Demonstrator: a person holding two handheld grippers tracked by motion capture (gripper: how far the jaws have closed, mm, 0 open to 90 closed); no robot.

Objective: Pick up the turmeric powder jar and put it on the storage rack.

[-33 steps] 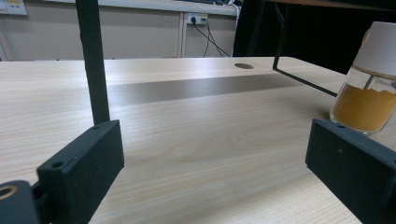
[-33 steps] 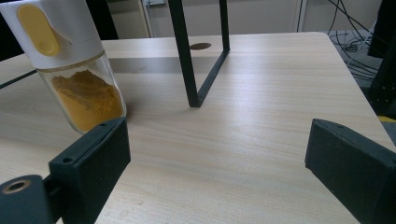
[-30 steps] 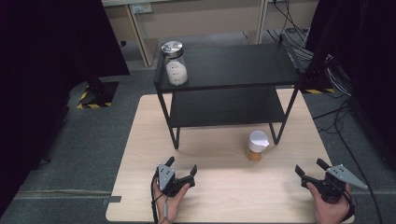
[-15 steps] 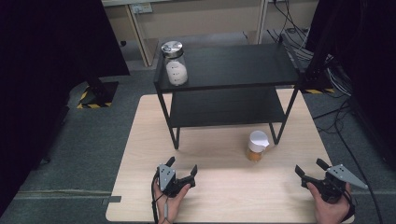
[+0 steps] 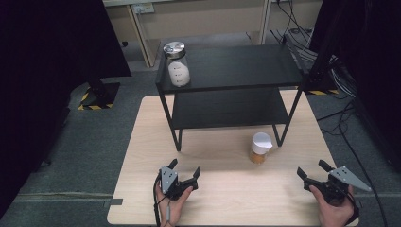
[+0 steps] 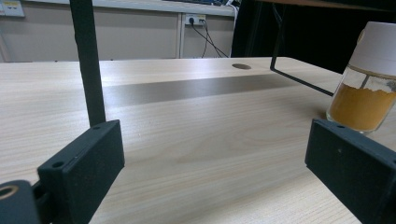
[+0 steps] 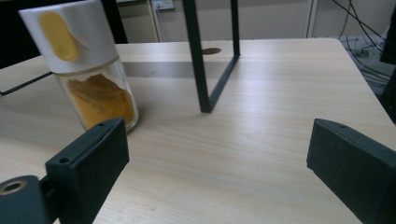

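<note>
We find both the left gripper and right gripper spread and empty; the right's jaws have just opened further. The white-capped glass jar of orange powder stands on the pale wooden table between them, just beside the black metal shelf's leg. Risk: an off-centre jaw could tip it.

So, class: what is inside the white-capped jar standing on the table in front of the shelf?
The white-capped jar holds orange-yellow powder filling its lower part. The opaque white cap hides whatever lies directly under it.

A pale wooden table carries a black shelf rack and an orange-filled jar.
</note>
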